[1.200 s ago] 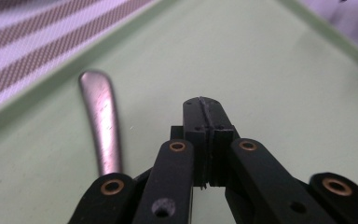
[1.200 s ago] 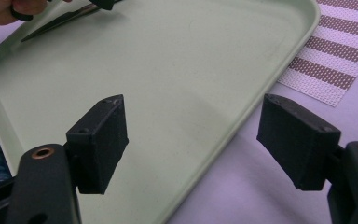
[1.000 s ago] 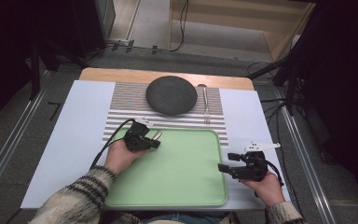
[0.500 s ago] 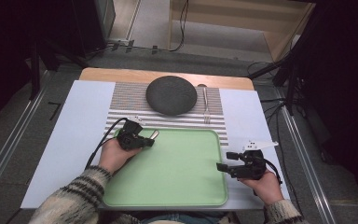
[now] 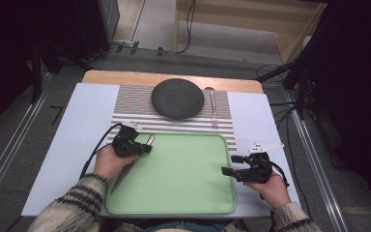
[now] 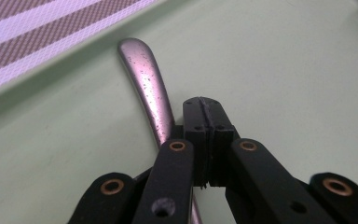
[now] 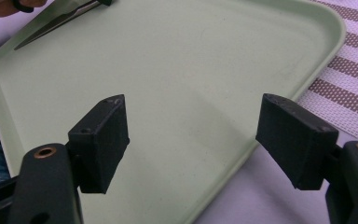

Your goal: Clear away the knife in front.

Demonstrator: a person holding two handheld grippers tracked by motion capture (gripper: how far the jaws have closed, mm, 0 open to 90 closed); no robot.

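Left gripper [image 6: 204, 122] fingers clamp the knife [image 6: 148, 88] near the tray [image 5: 183, 203] edge; right gripper [image 7: 200, 140] fingers spread wide.

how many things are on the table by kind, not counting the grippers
knife: 1, on the green tray at its left edge
fork: 1
dark plate: 1
green tray: 1
striped placemat: 1
total: 5

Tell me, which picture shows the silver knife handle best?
The left gripper view: the knife handle looms large and close beside the shut jaws. The high view shows it tiny; the right gripper view catches the blade.
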